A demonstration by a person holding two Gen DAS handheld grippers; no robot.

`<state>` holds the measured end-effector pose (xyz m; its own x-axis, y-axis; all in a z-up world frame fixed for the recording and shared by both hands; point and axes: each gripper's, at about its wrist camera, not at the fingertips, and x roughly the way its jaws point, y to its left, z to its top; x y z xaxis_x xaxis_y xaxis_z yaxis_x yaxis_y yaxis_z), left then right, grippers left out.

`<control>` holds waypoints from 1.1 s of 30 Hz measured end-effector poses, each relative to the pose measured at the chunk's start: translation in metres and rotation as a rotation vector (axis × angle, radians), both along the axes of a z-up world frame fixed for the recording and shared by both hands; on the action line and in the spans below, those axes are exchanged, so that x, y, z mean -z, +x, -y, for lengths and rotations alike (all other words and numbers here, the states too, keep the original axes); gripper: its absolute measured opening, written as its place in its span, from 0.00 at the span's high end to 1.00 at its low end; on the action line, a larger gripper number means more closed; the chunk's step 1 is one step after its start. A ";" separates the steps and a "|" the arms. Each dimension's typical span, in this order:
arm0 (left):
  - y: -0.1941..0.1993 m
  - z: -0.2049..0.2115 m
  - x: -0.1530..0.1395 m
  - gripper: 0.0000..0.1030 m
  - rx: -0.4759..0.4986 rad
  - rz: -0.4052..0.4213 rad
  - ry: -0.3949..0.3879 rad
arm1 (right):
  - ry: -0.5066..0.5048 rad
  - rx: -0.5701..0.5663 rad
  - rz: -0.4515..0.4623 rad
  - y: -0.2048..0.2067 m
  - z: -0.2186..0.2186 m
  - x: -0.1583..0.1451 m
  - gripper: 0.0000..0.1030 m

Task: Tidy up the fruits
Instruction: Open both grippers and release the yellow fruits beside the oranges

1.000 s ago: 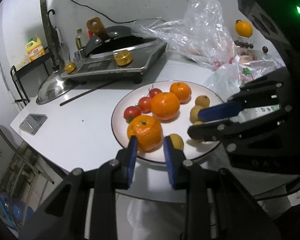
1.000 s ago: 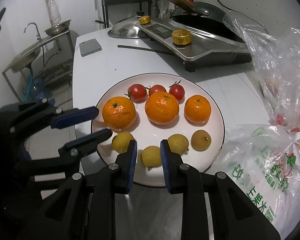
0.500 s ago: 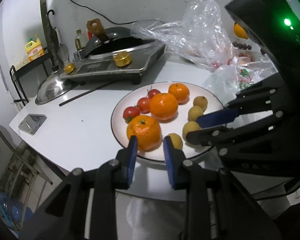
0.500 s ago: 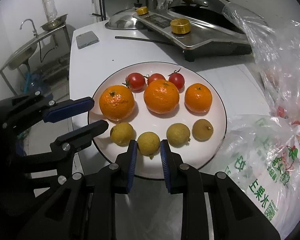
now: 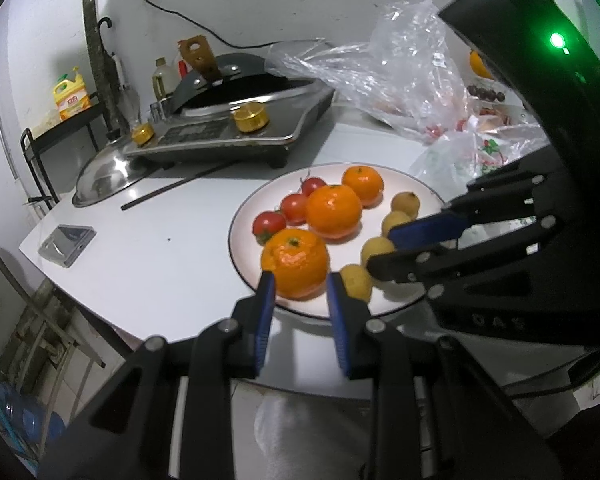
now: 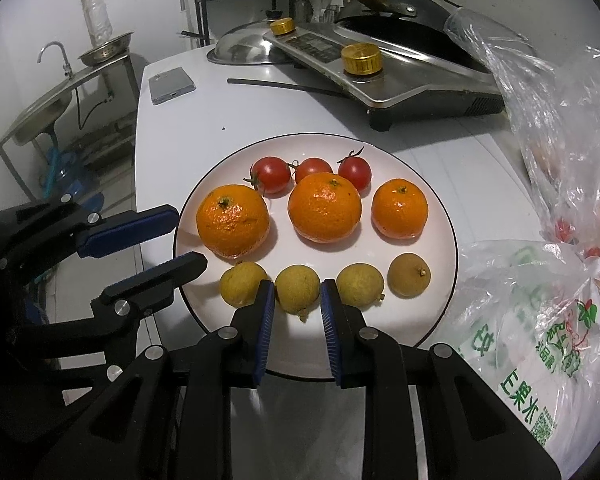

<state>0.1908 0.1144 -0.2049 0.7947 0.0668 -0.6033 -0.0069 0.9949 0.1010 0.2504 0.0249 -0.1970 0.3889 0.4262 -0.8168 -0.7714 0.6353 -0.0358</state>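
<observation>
A white plate (image 6: 432, 184) holds fruit in three rows: three red tomatoes (image 6: 271, 175), three oranges (image 6: 325, 207) and several small yellow-brown fruits (image 6: 298, 289). My right gripper (image 6: 297, 287) is open and empty, its tips at the plate's near rim on either side of one small fruit. My left gripper (image 5: 300, 281) is open and empty at the plate's left edge, its tips flanking the nearest orange (image 5: 294, 262). It also shows in the right wrist view (image 6: 172, 240). The right gripper shows in the left wrist view (image 5: 396, 251).
A gas stove (image 6: 384, 68) with a wok stands behind the plate, a steel lid (image 6: 244, 50) and a phone (image 6: 171, 85) to its left. A black chopstick (image 6: 284, 86) lies before the stove. Plastic bags (image 6: 540, 320) crowd the plate's right side. The table edge is near on the left.
Both grippers have drawn back a little from the plate. The fruit has not moved. Both grippers stay open and empty.
</observation>
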 end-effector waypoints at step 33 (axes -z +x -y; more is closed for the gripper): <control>-0.003 0.006 -0.004 0.73 0.001 0.005 0.003 | 0.005 0.007 0.018 -0.003 0.003 -0.004 0.75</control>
<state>0.1875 0.1081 -0.2006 0.7977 0.0680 -0.5992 -0.0068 0.9946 0.1038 0.2478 0.0216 -0.1928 0.4068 0.4272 -0.8075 -0.7663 0.6408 -0.0471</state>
